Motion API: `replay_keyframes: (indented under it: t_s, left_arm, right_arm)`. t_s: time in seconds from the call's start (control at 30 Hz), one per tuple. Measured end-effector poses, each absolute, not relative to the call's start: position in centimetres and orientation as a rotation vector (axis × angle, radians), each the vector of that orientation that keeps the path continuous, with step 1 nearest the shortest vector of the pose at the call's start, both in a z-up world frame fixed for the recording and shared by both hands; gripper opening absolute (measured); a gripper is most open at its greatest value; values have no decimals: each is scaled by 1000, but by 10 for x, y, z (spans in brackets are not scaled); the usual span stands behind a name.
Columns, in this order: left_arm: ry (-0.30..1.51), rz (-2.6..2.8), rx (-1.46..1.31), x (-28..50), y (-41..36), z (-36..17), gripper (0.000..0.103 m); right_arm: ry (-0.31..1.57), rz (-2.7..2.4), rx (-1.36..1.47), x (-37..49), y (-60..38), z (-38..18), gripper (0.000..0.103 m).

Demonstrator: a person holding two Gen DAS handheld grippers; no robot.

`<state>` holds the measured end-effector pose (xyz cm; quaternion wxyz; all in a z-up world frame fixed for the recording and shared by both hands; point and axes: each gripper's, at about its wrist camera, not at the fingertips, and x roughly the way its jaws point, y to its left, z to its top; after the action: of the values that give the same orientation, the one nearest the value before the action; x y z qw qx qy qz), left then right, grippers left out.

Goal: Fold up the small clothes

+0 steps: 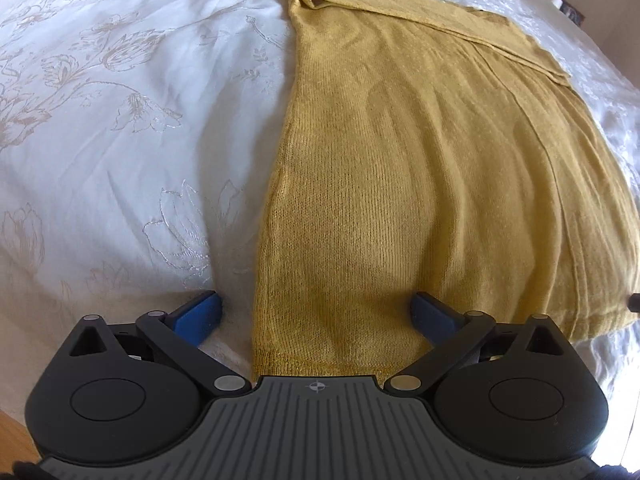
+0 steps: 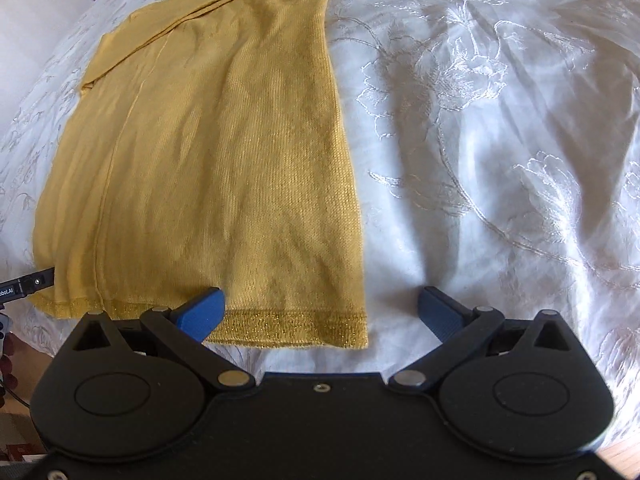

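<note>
Both tongs, left (image 1: 316,316) and right (image 2: 320,312), gape wide, empty; yellow knit garment (image 1: 400,168) stretches lengthwise ahead, hem nearest; writing unreadable.

both tongs, left (image 1: 317,314) and right (image 2: 320,312), gape wide.

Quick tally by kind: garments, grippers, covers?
Garment: 1
Bedspread: 1
Left gripper, right gripper: 2
Total: 4
</note>
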<state>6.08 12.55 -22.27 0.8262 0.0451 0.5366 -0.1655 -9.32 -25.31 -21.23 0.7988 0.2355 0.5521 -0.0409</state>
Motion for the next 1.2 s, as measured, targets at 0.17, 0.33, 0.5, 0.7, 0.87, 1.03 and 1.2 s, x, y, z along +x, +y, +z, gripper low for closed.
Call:
replay_keyframes:
  t_s: [0.17, 0.33, 0.5, 0.7, 0.87, 1.03, 1.2]
  left_arm:
    - [1122, -354, 90, 55, 127, -224, 103]
    - [1165, -359, 64, 55, 130, -223, 102]
    - [1162, -381, 60, 49, 135, -221, 87]
    - [1165, -430, 19, 43, 140, -211, 42]
    - [1183, -452, 13, 41, 135, -205, 10]
    - [1132, -440, -72, 37, 138, -185, 8]
    - [1049, -438, -172, 46, 149, -149, 8]
  right_arm:
    - [1198, -80, 494, -92, -247, -220, 103]
    - [1183, -89, 530, -95, -251, -223, 103]
    - [1191, -86, 540, -95, -252, -223, 103]
    - [1175, -70, 564, -96, -260, -213, 51]
    - [1161, -12, 651, -99, -269, -203, 16]
    - [1082, 11, 755, -97, -280, -188, 15]
    - [979, 28, 801, -87, -285, -160, 15]
